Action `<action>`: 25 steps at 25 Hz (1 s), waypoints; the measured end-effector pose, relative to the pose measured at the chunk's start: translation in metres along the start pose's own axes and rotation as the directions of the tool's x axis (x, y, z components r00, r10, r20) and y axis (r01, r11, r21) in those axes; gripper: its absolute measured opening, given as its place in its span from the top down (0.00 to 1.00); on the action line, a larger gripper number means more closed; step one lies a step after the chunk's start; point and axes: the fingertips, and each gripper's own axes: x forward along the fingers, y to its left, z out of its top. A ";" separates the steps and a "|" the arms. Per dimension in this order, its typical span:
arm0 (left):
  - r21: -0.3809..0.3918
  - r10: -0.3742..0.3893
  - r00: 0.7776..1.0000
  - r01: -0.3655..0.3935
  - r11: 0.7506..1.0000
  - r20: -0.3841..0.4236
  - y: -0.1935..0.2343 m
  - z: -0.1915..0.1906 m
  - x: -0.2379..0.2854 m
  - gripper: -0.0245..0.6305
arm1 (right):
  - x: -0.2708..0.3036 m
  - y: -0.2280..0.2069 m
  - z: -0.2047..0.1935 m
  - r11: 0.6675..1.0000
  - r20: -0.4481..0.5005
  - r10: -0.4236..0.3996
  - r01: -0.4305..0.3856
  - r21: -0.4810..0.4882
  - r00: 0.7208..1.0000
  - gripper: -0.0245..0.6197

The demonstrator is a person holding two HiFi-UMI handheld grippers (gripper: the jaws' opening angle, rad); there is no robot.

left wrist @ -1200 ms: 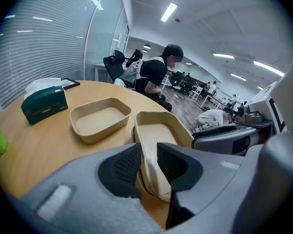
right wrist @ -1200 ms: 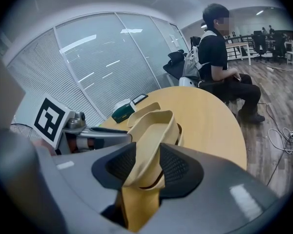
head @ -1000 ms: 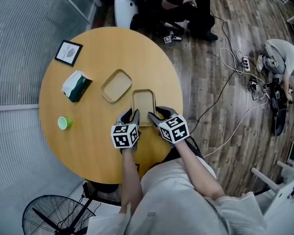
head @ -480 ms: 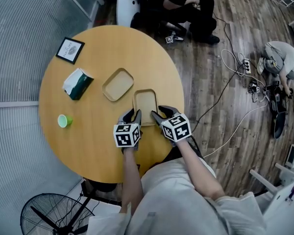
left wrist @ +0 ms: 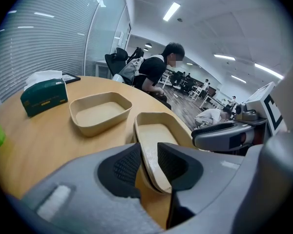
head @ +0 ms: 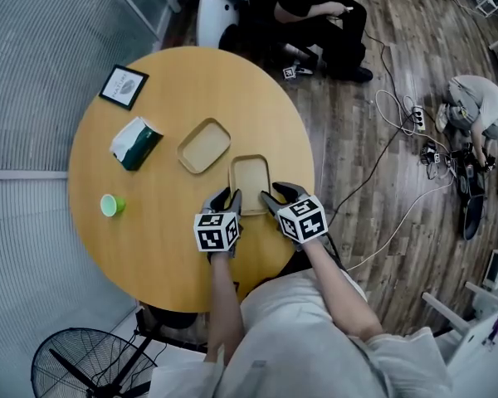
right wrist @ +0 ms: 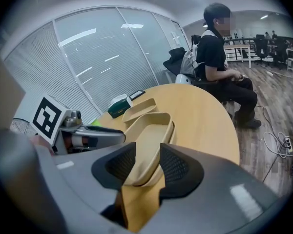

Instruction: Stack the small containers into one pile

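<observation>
Two shallow tan containers lie on the round wooden table (head: 149, 222). The far container (head: 204, 145) (left wrist: 100, 112) stands alone. The near container (head: 249, 181) (left wrist: 158, 133) (right wrist: 149, 130) shows a doubled rim, as if two were nested. Both grippers are at its near end. My left gripper (head: 227, 197) (left wrist: 149, 162) has its near left wall between the pads; its jaws have just been opening, and a slight gap shows at the inner pad. My right gripper (head: 275, 196) (right wrist: 147, 165) straddles the near right corner, with the pads against the wall.
A green tissue box (head: 134, 143), a small green cup (head: 109, 206) and a framed card (head: 123, 87) lie on the table's left half. A person sits beyond the far edge (head: 315, 15). A fan (head: 91, 363) and cables (head: 398, 106) are on the floor.
Grippers and containers keep their places on the table. Only the head view has drifted slightly.
</observation>
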 end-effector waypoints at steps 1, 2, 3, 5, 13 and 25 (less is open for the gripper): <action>-0.002 0.001 1.000 -0.001 1.000 0.003 0.000 0.000 -0.001 0.79 | -0.001 0.000 0.001 1.000 0.001 -0.002 0.002 -0.003 1.000 0.73; -0.004 0.001 1.000 -0.001 1.000 0.006 0.000 0.001 -0.001 0.79 | -0.002 -0.001 0.002 1.000 0.003 -0.005 0.005 -0.005 1.000 0.73; -0.006 0.002 1.000 -0.002 1.000 0.008 0.000 0.001 -0.002 0.79 | -0.003 -0.001 0.002 1.000 0.005 -0.009 0.009 -0.008 1.000 0.73; -0.009 0.004 1.000 -0.004 1.000 0.013 0.001 0.002 -0.005 0.79 | -0.003 -0.002 0.003 1.000 0.008 -0.015 0.015 -0.016 1.000 0.74; -0.026 0.017 1.000 -0.017 1.000 0.022 0.010 -0.003 -0.012 0.79 | 0.000 0.003 0.000 0.999 0.001 -0.011 0.011 -0.040 1.000 0.75; 0.070 0.095 0.995 -0.096 0.993 0.023 0.044 0.013 -0.025 0.79 | 0.010 0.011 0.013 0.997 -0.016 0.036 -0.037 -0.074 0.999 0.75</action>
